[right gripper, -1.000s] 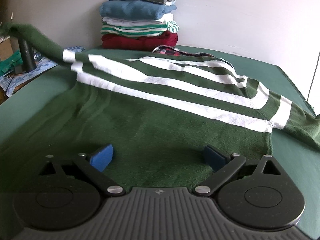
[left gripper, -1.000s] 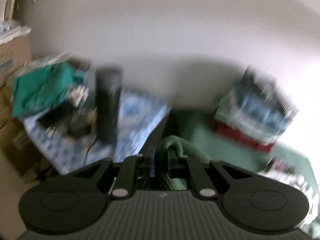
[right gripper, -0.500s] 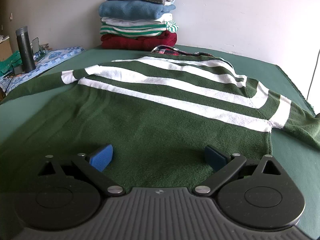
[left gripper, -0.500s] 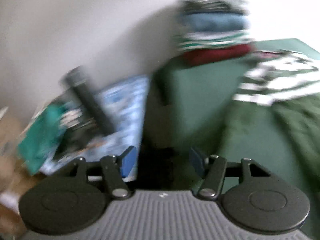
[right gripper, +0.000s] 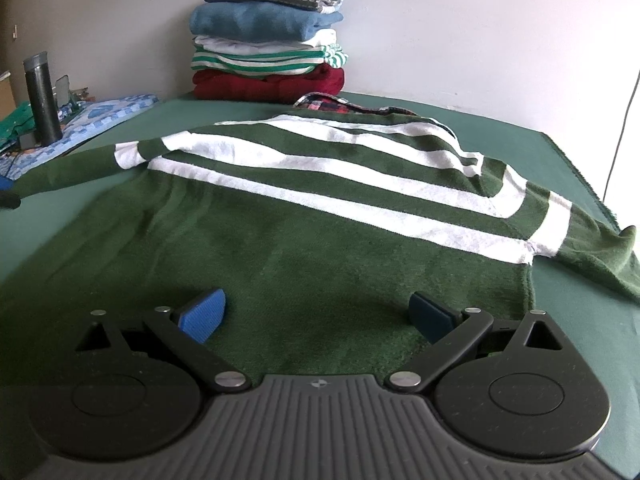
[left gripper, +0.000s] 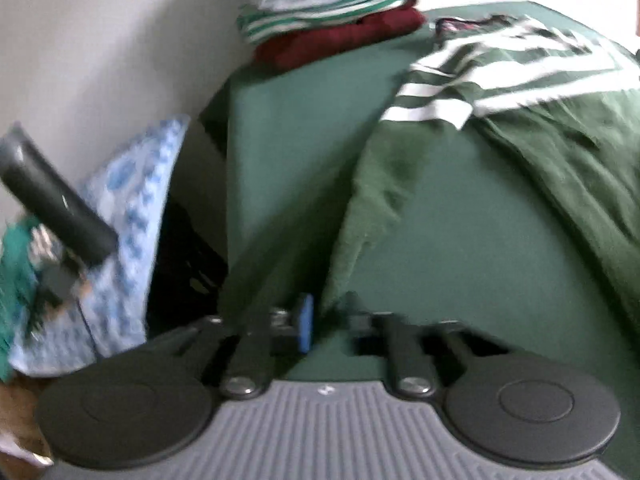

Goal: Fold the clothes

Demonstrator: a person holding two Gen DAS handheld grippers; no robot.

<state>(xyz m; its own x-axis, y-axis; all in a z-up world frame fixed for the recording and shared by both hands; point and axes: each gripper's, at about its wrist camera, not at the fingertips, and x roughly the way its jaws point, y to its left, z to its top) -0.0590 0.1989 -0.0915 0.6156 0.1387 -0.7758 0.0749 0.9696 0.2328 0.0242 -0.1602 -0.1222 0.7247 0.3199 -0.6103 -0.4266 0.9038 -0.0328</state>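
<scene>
— Sweater (right gripper: 304,216)?
— Green, white-striped, spread flat on the table (right gripper: 520,148), in front of the pile of folded clothes (right gripper: 268,40).
— Tongs?
— Right gripper (right gripper: 316,314): apart, over the hem. Left gripper (left gripper: 320,320): pinched on the sleeve cuff (left gripper: 340,272), view blurred.

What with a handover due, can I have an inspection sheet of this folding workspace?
Surface: table under green cloth.
Job's things: green white-striped sweater spread flat, sleeves out; plaid garment partly under its far edge; stack of folded clothes at the back.
Clutter: dark bottle and small items on a blue cloth, off to the side.
Grippers: left gripper jaws shut at the sleeve end, grip blurred; right gripper jaws open over the hem.
Cables: one thin cable down the wall.
Surroundings: plain wall.
</scene>
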